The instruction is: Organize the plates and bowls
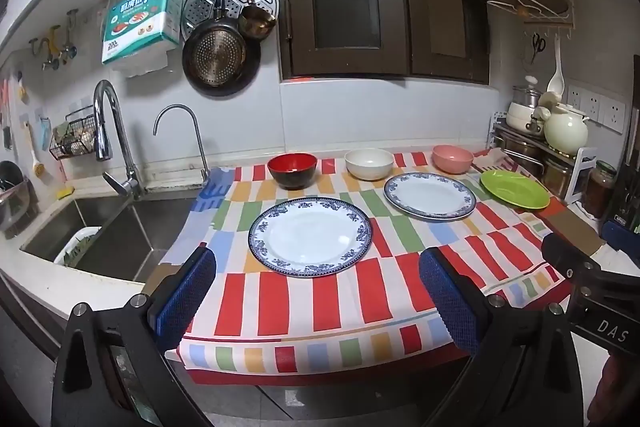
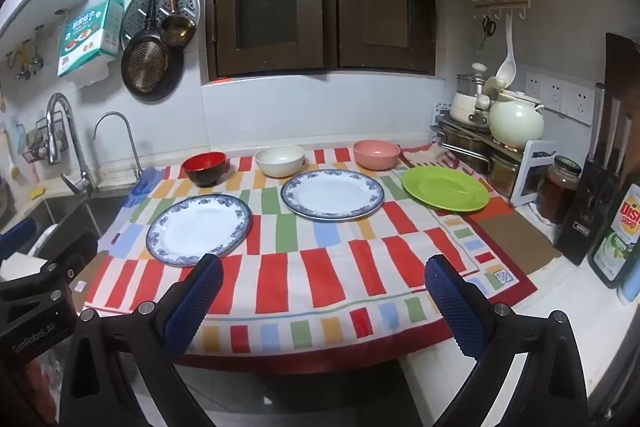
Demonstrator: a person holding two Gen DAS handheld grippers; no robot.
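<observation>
Left wrist view
- Left gripper point(image 1: 318, 275): jaws spread wide, nothing between them, held above the near edge of the striped cloth point(image 1: 340, 299).
- Near plate point(image 1: 310, 235): blue-rimmed, white centre bare, flat on the cloth just ahead of the fingers.
- Second blue-rimmed plate point(image 1: 430, 195): bare, further back and to the right.
- Green plate point(image 1: 514, 189): bare, at the cloth's right end.
- Red bowl point(image 1: 292, 165): red inside, black outside, upright in the back row; it looks empty.
- White bowl point(image 1: 369, 163): upright, middle of the back row, looks empty.
- Pink bowl point(image 1: 452, 158): upright, right of the back row; its inside is hardly visible.
- Sink point(image 1: 120, 227): left of the cloth, a white basket with green leaves in it.

Right wrist view
- Right gripper point(image 2: 324, 281): also wide apart and gripping nothing, over the cloth's near edge.
- Plates and bowls: three plates in front, three bowls behind, none touching or stacked.
- Glass jar point(image 2: 558, 189): right of the cloth, lidded, dark brown contents.
</observation>
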